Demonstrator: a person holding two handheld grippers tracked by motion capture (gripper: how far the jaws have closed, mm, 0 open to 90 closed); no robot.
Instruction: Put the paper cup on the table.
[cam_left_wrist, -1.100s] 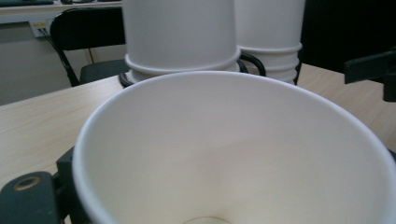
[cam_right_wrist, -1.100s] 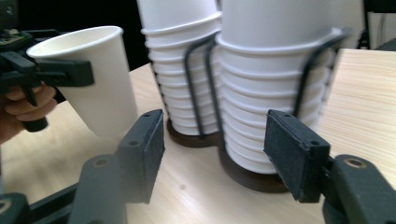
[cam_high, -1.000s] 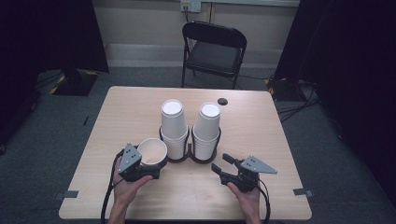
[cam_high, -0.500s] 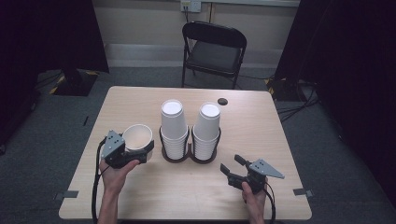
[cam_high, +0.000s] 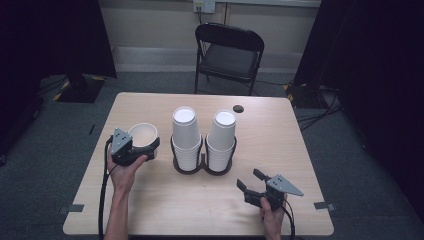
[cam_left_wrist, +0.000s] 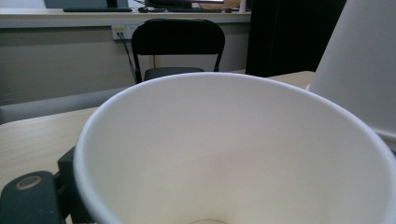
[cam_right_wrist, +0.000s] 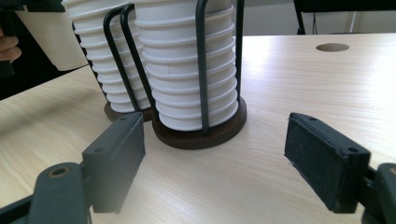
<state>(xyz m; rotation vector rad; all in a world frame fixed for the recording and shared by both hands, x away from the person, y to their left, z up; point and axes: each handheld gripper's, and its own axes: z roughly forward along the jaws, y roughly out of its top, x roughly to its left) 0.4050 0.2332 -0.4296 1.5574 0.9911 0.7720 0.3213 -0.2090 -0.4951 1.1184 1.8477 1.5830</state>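
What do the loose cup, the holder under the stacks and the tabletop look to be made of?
Loose cup in the left gripper: likely paper, matte white, thin rolled rim. Holder: probably dark-coated metal wire uprights on a brown, possibly wooden, round base. Tabletop: pale wood-grain surface, probably laminate, with a slight sheen.

No readable text, label, brand, number or sign appears anywhere: the paper cups (cam_high: 186, 131) and the desk (cam_high: 280, 150) are plain.

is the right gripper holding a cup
No, the right gripper has its jaws spread wide over bare table, with nothing between them.
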